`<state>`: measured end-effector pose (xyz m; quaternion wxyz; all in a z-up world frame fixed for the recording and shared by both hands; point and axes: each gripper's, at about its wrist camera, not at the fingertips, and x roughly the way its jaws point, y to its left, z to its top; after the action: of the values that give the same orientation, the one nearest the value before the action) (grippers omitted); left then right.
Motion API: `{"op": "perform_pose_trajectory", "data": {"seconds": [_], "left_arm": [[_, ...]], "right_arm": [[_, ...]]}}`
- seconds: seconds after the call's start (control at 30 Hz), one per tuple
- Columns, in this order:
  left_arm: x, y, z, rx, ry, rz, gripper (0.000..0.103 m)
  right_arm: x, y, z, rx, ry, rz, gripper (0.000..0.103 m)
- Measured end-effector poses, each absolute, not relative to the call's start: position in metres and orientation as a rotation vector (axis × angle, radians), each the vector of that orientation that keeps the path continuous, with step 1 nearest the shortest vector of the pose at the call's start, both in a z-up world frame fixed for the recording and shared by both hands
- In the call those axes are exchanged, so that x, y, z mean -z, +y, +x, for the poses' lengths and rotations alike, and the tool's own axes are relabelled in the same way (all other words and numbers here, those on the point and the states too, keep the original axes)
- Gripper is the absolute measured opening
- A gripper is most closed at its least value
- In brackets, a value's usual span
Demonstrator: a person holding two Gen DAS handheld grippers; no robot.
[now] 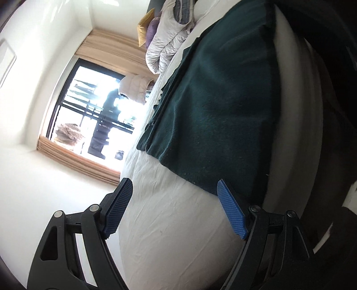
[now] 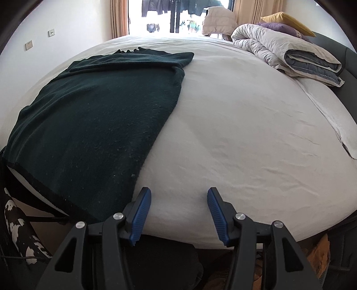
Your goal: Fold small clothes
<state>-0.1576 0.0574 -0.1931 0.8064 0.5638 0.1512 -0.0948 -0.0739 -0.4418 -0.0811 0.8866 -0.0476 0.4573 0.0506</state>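
Note:
A dark green knit garment [image 2: 96, 116] lies flat on the white bed sheet [image 2: 245, 125], on the left half, with a sleeve folded across its far end and its near hem hanging over the bed edge. My right gripper [image 2: 178, 196] hovers open above the near edge of the bed, just right of the garment's near corner, nothing between its blue pads. The left wrist view is rolled sideways: the garment [image 1: 214, 107] runs up the right side, and my left gripper [image 1: 174, 185] stands open over the sheet [image 1: 174, 223] beside its edge, holding nothing.
A folded grey duvet [image 2: 290, 53] with yellow and purple pillows [image 2: 287, 22] sits at the far right of the bed. A window with beige curtains [image 2: 174, 15] is behind. Dark bags and a black-and-white patterned item [image 2: 20, 232] lie on the floor by the near edge.

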Motion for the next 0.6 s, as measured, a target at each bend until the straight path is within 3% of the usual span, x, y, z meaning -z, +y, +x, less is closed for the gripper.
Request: {"op": "perform_pose_trajectory", "data": {"seconds": [0.23,0.3,0.43,0.6], "left_arm": [[0.201,0.043,-0.206,0.325,0.291,1.26,0.079],[0.206,0.039,-0.215,0.343,0.285,1.265,0.085],[0.233,0.03,-0.216,0.249,0.242,1.364,0.086],[0.221,0.027,-0.203,0.184,0.211,1.298,0.086]], "right_arm": [[0.079,-0.44,-0.073,-0.103,0.95,-0.099,0.056],[0.08,-0.439,-0.072,-0.098,0.947,-0.088,0.056],[0.078,-0.437,-0.072,-0.102,0.944,-0.085,0.056],[0.079,-0.438,-0.073,-0.098,0.942,-0.067,0.056]]}}
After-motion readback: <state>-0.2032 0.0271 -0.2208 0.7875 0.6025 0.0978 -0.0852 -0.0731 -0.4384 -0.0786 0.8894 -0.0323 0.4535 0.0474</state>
